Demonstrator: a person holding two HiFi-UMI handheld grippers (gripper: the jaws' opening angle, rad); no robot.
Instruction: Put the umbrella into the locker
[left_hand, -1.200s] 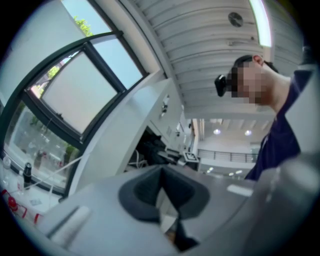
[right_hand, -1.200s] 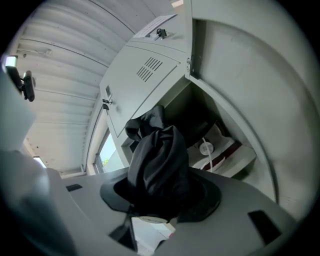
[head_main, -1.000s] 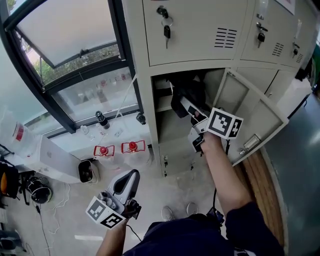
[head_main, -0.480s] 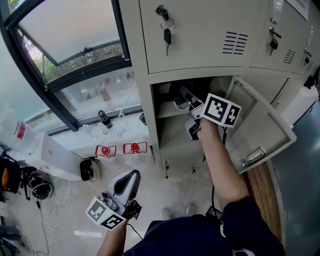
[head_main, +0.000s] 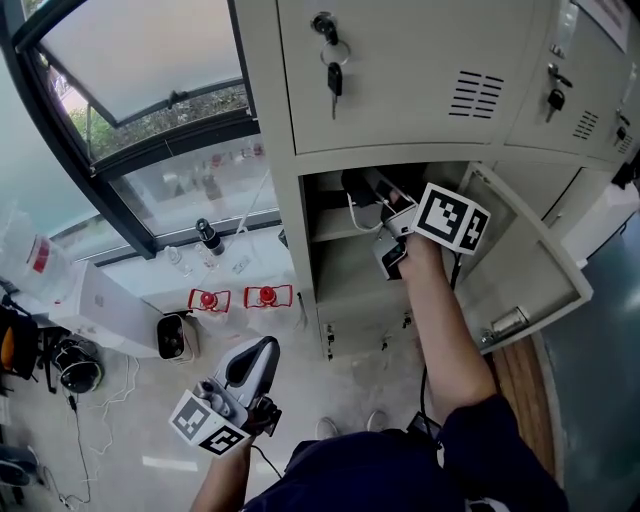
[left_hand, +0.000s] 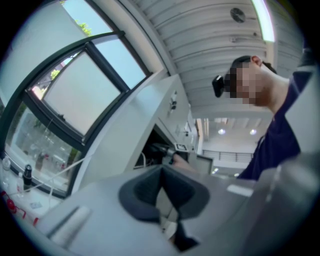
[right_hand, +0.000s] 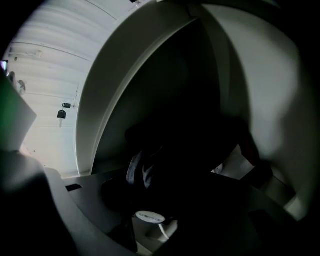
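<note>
Now right gripper (head_main: 385, 212) inside open locker (head_main: 292, 230), upper centre — pinching black folded umbrella (head_main: 357, 186); left gripper (head_main: 258, 358), lower left — jaws pressed together, empty.

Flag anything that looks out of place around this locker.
Nothing looks spilled or broken. The right gripper holds the umbrella at the open locker's upper shelf, and a white loop droops over the shelf edge there. A key hangs from the door above.

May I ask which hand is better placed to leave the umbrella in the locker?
The right hand-held gripper: it grips the umbrella inside the open locker; the left hand-held gripper is low, outside it.
</note>
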